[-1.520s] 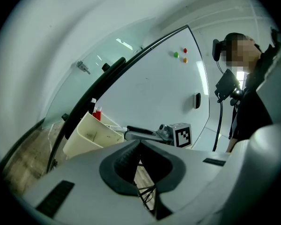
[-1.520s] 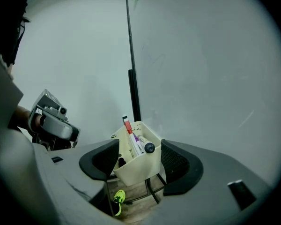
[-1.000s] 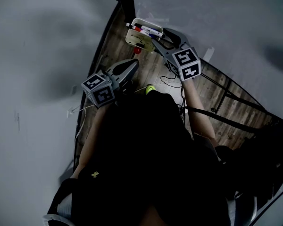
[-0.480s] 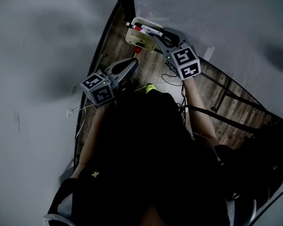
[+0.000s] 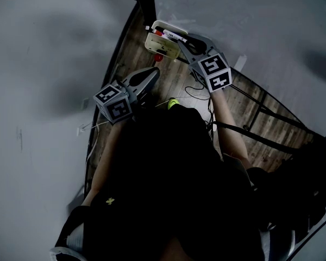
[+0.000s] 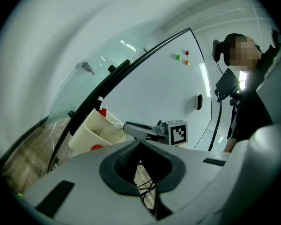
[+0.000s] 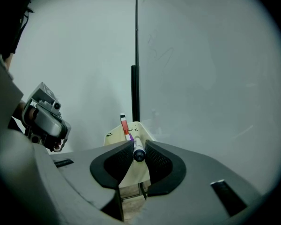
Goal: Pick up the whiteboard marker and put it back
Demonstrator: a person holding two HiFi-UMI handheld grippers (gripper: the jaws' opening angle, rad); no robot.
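Observation:
A cream marker holder hangs at the foot of the whiteboard with several markers in it. My right gripper reaches into it. In the right gripper view its jaws are closing on a white whiteboard marker with a dark end cap, and both pads touch its barrel. A red marker stands behind it in the holder. My left gripper hangs shut and empty to the left, short of the holder. In the left gripper view its tips meet, and the right gripper shows beyond them.
The whiteboard carries small green and red magnets. Below is a wooden floor with loose cables, a yellow-green object and the board's black stand bars.
The right gripper's jaws have narrowed from wide open to closed around the marker in the holder. Both hands have stayed where they were.

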